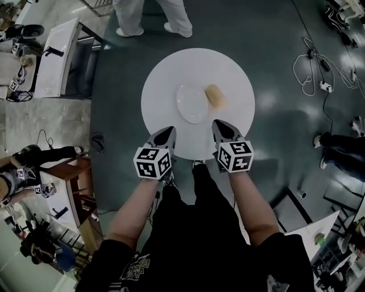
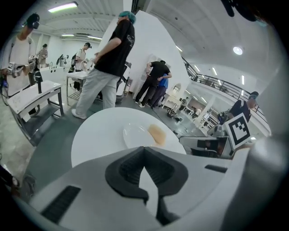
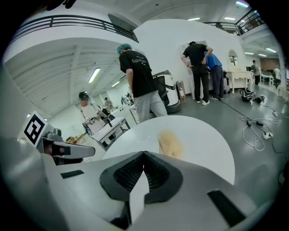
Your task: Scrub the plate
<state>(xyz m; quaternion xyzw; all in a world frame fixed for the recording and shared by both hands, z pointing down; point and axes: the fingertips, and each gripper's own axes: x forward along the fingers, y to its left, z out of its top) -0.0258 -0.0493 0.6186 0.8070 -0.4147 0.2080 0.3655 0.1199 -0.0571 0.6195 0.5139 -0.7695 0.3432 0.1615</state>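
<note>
A white plate [image 1: 191, 103] lies in the middle of the round white table [image 1: 165, 80]. A tan sponge [image 1: 215, 96] rests at the plate's right rim. In the left gripper view the plate [image 2: 135, 134] and the sponge [image 2: 157, 134] lie just beyond the jaws; the right gripper view shows the sponge [image 3: 170, 144] ahead. My left gripper [image 1: 169, 133] hovers at the table's near edge, shut and empty. My right gripper [image 1: 218, 126] is beside it, also shut and empty, short of the sponge.
A person in white trousers [image 1: 153, 17] stands at the table's far side. A grey bench [image 1: 60, 57] stands at the left, a wooden stand [image 1: 74, 182] at the lower left. Cables [image 1: 319, 71] lie on the floor at the right, where another person's legs [image 1: 339, 149] show.
</note>
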